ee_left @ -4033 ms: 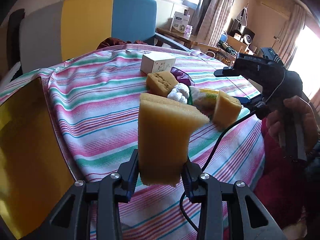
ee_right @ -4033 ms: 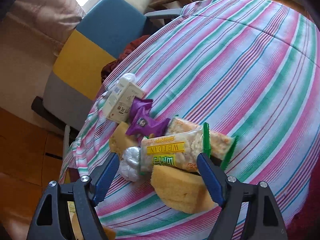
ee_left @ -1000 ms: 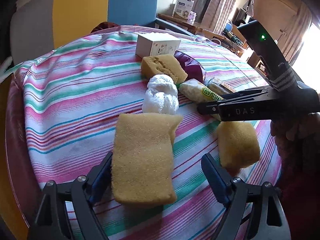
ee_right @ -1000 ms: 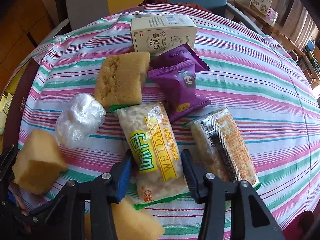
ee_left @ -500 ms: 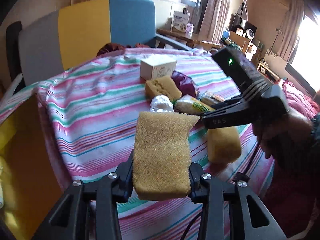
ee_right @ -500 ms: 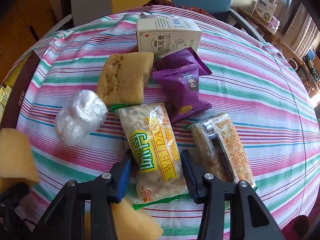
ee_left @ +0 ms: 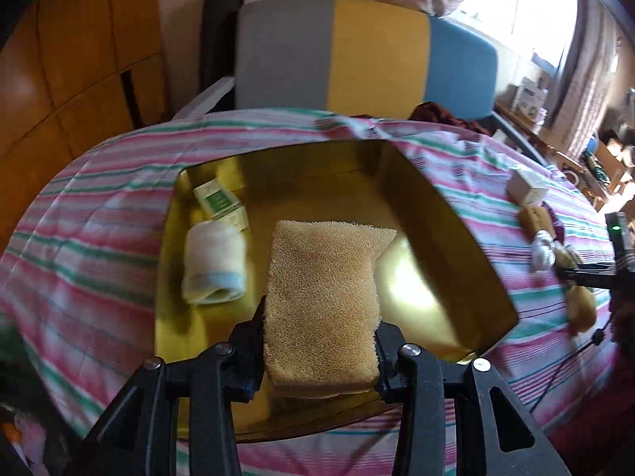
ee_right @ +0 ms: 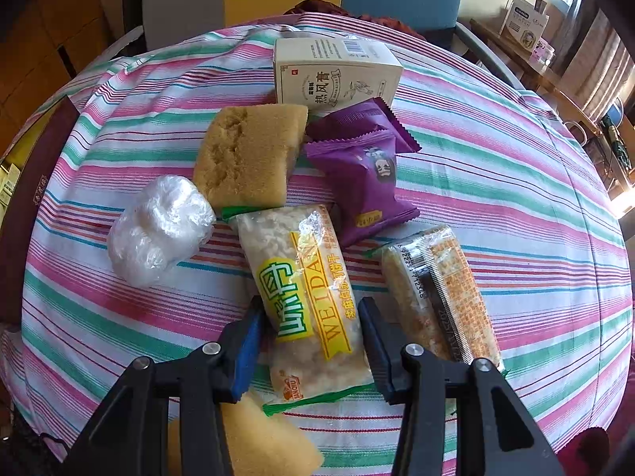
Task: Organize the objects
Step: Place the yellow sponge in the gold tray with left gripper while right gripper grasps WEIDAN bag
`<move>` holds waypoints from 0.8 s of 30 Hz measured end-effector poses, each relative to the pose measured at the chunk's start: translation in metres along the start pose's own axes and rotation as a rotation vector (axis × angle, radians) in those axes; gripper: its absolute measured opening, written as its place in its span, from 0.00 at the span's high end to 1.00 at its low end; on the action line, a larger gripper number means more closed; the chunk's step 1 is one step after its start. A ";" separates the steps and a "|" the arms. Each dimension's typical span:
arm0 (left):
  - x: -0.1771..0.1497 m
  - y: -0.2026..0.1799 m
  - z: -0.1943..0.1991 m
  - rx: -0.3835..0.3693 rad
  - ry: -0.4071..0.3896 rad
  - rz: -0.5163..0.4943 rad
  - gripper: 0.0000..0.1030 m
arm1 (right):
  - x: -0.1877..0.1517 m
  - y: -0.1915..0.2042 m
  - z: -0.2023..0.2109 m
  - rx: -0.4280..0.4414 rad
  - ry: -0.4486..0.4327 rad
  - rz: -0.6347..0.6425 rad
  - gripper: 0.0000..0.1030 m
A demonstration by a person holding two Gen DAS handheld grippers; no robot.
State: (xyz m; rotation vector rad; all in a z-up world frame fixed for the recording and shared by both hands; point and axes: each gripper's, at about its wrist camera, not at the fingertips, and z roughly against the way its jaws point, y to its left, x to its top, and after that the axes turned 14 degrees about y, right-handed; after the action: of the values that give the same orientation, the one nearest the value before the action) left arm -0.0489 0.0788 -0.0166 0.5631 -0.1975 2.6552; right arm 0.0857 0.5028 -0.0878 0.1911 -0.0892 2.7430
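Your left hand-held gripper (ee_left: 319, 351) is clenched on a yellow sponge (ee_left: 323, 297), its pads pressing both sides, and you hold that sponge above the golden tray (ee_left: 448, 214). Inside the tray, left of the sponge, lies a rolled pale towel (ee_left: 214, 263), and beyond the towel, toward the tray's far left corner, a small green-and-white box (ee_left: 220, 202). The tray rests on the desk (ee_left: 99, 214), which is covered by a striped cloth. Right of the tray, well apart from it, sits the cluster of remaining items, blurred in this view, and your right hand-held gripper reaches over them at the frame edge.

Your right hand-held gripper (ee_right: 311, 343) grasps the WEIDAN snack pack (ee_right: 305, 297); its pads sit against both long edges of the pack, which lies flat on the desk. Taking that pack as the landmark: a second sponge (ee_right: 250, 154) touches its far end, a ball of clear plastic wrap (ee_right: 158, 228) lies to its left, near but not touching, and a purple snack packet (ee_right: 365, 174) lies at its far right. Beyond the purple packet stands a white carton with printed characters (ee_right: 337, 75). Just right of the pack lies a wrapped cracker bar (ee_right: 440, 293). Under the gripper's left finger, near the pack's closest end, a third sponge (ee_right: 262, 440) shows partly.
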 end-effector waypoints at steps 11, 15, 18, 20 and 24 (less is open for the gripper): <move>-0.017 0.032 -0.029 0.073 0.072 0.079 0.51 | -0.001 0.001 0.001 -0.001 0.000 -0.003 0.54; -0.022 0.033 -0.016 0.079 0.044 0.092 0.29 | 0.000 0.000 0.001 -0.002 0.000 -0.004 0.54; -0.024 0.032 -0.001 0.091 0.001 0.087 0.29 | 0.000 0.000 0.001 -0.003 0.004 -0.006 0.55; -0.025 0.033 0.008 0.099 -0.025 0.087 0.29 | 0.003 -0.003 -0.001 -0.001 0.009 -0.009 0.56; -0.026 0.042 0.016 0.107 -0.053 0.113 0.29 | -0.003 -0.006 0.011 0.010 -0.007 -0.037 0.56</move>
State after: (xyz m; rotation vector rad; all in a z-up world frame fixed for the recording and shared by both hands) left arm -0.0395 0.0274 -0.0148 0.6763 -0.1065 2.7747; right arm 0.0918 0.5065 -0.0776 0.2033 -0.0729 2.7069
